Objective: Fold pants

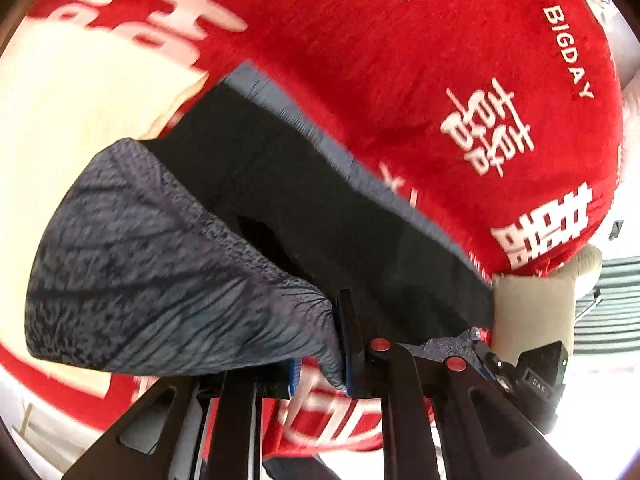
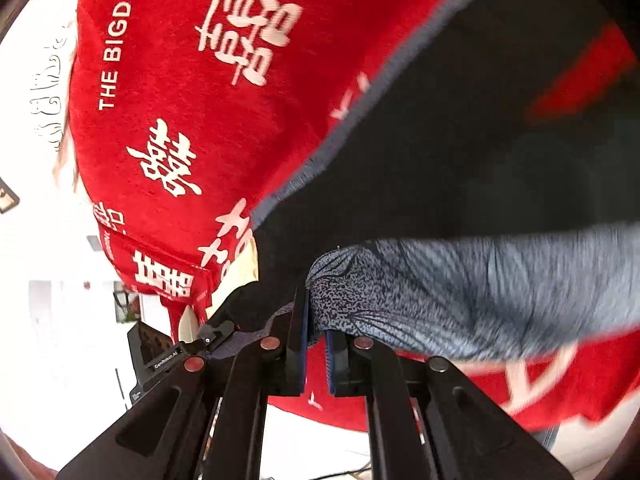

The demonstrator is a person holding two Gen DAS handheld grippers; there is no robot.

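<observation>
Grey waistband cloth bunches in both my jaws, left gripper (image 1: 320, 360) and right gripper (image 2: 316, 344) each clamped on the pants (image 1: 168, 264). They hang lifted above the red blanket (image 1: 380, 80). Folding looks barely begun; every fold remains.

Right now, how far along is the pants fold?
Done: both grips are made. The left gripper and right gripper each have jaws shut on the grey waistband of the pants. In hand: the pants hang lifted over the red blanket, black inside showing. Left: no finished fold is visible; laying down and folding remain.
</observation>
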